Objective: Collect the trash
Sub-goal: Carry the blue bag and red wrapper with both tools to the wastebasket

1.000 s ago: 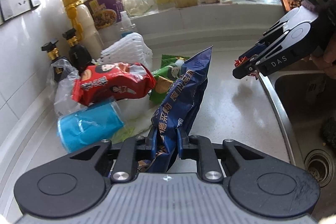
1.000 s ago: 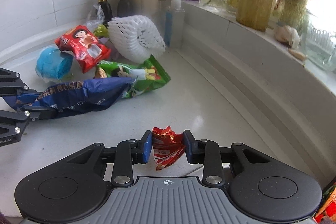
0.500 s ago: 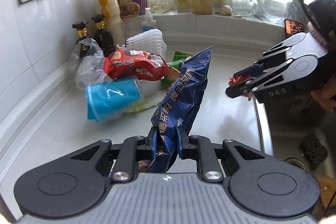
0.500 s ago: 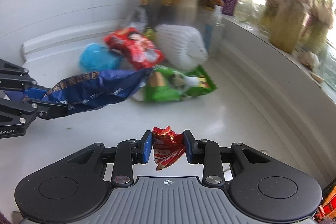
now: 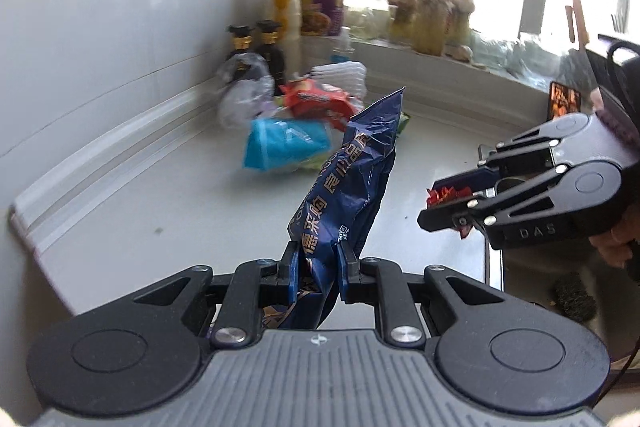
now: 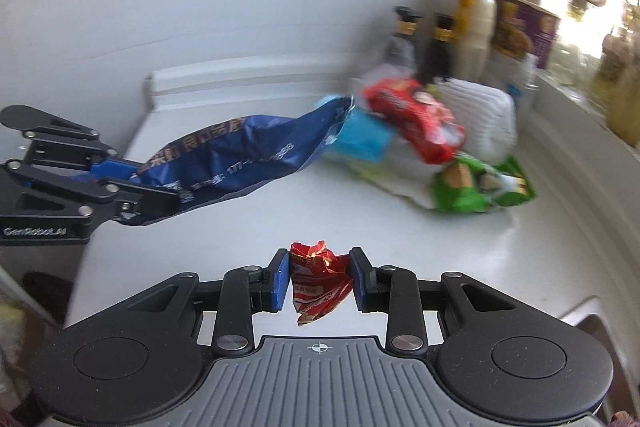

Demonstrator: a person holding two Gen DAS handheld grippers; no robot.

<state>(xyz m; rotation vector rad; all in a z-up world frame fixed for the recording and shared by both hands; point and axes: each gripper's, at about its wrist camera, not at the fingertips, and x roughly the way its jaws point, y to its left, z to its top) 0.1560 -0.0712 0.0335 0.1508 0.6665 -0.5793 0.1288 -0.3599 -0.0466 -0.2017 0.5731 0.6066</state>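
Pinching the long blue snack bag (image 5: 348, 183) near its bottom end, the left gripper (image 5: 318, 265) held it up off the counter (image 5: 168, 211), with the bag's long side pointing forward. The right gripper (image 6: 319, 281) squeezed a small crumpled red wrapper (image 6: 318, 281). More trash, like the red packet (image 6: 416, 117) and green packet (image 6: 476, 185), lay ahead by the bottles, nearer the right gripper.

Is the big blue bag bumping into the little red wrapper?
Apart. In the left wrist view bare counter shows between the blue bag and the red wrapper.
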